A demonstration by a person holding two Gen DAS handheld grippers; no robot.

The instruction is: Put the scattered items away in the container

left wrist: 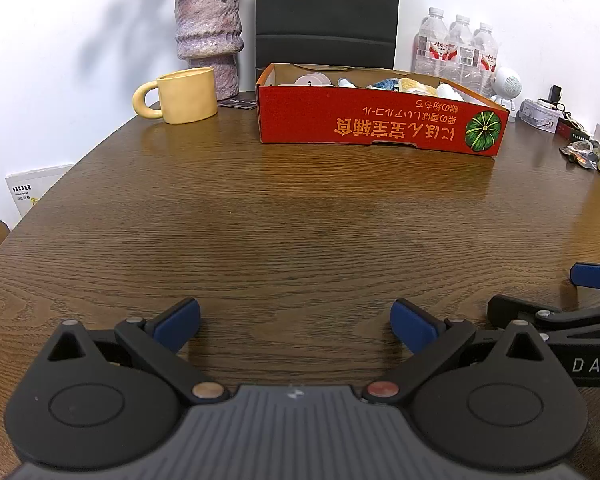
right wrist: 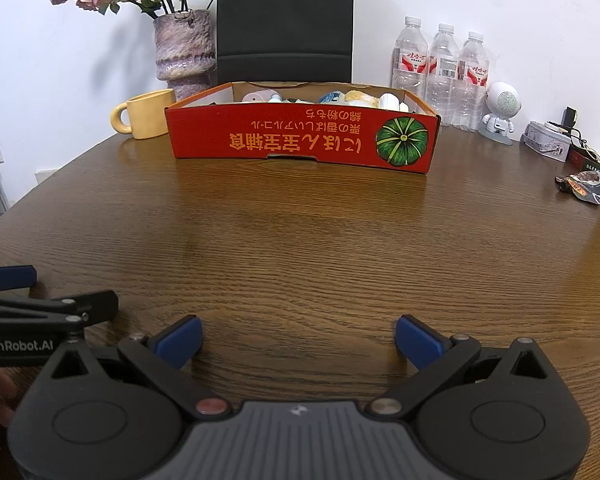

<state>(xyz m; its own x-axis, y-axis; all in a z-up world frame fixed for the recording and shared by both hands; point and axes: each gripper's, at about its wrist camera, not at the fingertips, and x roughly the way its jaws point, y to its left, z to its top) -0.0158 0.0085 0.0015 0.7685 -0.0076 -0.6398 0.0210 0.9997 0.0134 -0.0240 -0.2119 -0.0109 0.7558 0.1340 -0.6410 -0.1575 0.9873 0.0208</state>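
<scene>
While both tools (left wrist: 295,322) (right wrist: 299,338) gape, rectangular red cardboard box (right wrist: 300,142) sits on wood-grain table (right wrist: 300,248)

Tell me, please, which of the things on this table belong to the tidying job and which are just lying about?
Belong to the job:
- red cardboard box, the container
- small items inside it, mostly hidden by its wall
- left gripper and right gripper, both open and empty

Just lying about:
- yellow mug
- purple vase
- three water bottles
- white robot figure
- black bag
</scene>
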